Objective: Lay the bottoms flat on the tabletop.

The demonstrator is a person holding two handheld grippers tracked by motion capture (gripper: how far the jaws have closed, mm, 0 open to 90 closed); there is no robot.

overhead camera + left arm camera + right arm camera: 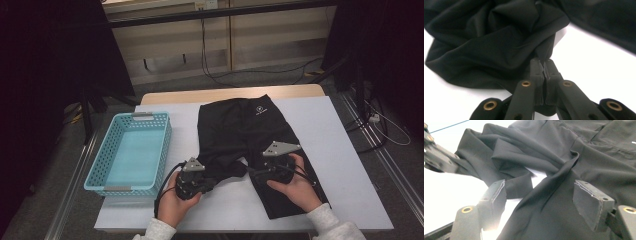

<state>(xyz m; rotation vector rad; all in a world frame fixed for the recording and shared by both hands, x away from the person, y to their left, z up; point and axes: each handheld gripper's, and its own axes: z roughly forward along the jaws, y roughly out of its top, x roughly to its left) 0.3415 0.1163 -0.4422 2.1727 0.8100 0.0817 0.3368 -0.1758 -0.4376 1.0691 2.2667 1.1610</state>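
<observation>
A pair of black shorts (pixel 245 125) with a small white logo lies on the white table, one leg bunched toward the front left. My left gripper (pixel 210 182) sits at that bunched leg. In the left gripper view it (pixel 544 62) is shut, pinching a fold of the black fabric (pixel 499 42) at its tips. My right gripper (pixel 256 173) rests over the other leg near the crotch. Its jaws stand wide apart (pixel 544 197), with the cloth (pixel 564 215) lying below and between the pads, untouched by them. The left gripper (pixel 439 157) also shows at the far left of the right gripper view.
A light blue plastic basket (pixel 166 145) stands empty on the table's left side, close to my left hand. Bare white table (pixel 345 165) lies right of the shorts and along the front edge. Beyond the table are dark curtains, cables and floor.
</observation>
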